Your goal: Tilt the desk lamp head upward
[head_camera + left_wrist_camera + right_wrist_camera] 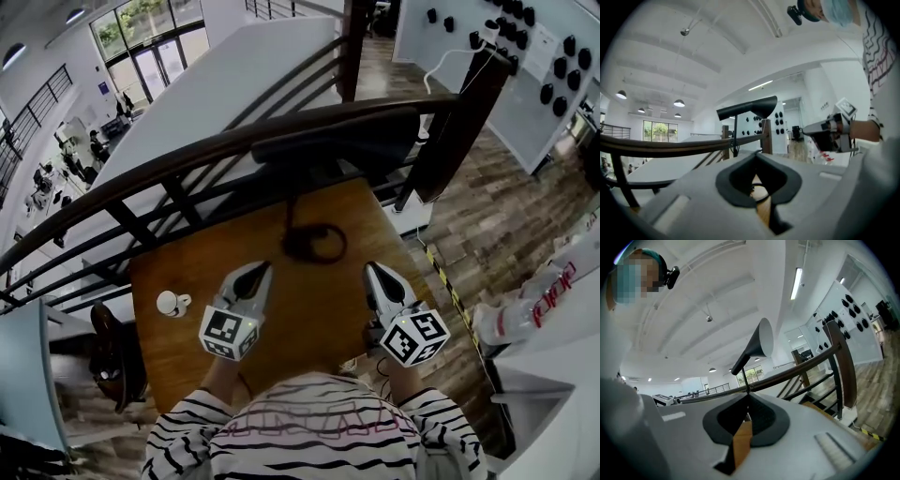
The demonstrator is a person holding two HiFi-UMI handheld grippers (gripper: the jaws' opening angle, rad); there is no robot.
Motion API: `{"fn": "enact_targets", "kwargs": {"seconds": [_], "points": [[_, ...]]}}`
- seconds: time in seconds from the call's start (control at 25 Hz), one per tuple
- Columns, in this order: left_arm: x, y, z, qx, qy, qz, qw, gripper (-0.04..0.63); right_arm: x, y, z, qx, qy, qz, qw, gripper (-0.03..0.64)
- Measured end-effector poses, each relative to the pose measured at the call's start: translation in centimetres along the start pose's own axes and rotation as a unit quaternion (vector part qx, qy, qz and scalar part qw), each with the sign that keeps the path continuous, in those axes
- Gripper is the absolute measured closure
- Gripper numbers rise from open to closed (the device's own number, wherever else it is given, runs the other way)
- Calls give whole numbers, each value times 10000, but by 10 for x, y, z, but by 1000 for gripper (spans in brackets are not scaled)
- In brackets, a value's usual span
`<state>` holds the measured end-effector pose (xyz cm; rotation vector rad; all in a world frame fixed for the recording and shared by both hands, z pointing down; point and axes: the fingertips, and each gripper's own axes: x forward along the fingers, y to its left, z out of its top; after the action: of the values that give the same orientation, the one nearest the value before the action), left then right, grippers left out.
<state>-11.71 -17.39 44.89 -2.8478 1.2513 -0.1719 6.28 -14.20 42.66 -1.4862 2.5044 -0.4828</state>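
Observation:
The black desk lamp stands at the far middle of the wooden table point(178, 356). Its round base point(314, 244) is on the wood and its long head point(342, 145) reaches out under the railing. My left gripper point(262, 270) and right gripper point(372, 270) sit side by side near the table's front, both short of the base and touching nothing. In the left gripper view the lamp head point(750, 107) is level on its thin stem point(736, 136), beyond my shut left gripper point(757, 154). In the right gripper view the cone head point(757, 345) rises above my shut right gripper point(748, 397).
A small white object point(172, 303) lies at the table's left. A dark curved railing point(187, 159) runs right behind the table, with a brown post point(459, 122) at the right. A dark chair point(112, 361) stands left of the table. The right gripper point(829, 131) shows in the left gripper view.

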Motion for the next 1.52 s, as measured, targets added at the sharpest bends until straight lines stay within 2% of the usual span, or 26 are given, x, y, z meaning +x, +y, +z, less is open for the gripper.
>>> {"fn": "enact_targets", "kwargs": {"seconds": [0.24,0.64,0.84,1.0,1.52], "points": [[-28,-20,-17,-373,147,-186,9990,592,-17,30,-37,166,293,-17,9994,617],[-65,-42,-42,-459,323,-441,9975,592,-36,61,-86,107,636,-226,9977,617],[-84,-52,-52,-603,399,-527,9960,592,-42,80,-103,189,714,-169,9971,617],[-91,-53,-59,-585,405,-558,9959,592,-43,88,-110,158,702,-216,9972,617],[-99,-55,-46,-463,240,-649,9965,594,-46,94,-99,62,529,-395,9978,617]]}}
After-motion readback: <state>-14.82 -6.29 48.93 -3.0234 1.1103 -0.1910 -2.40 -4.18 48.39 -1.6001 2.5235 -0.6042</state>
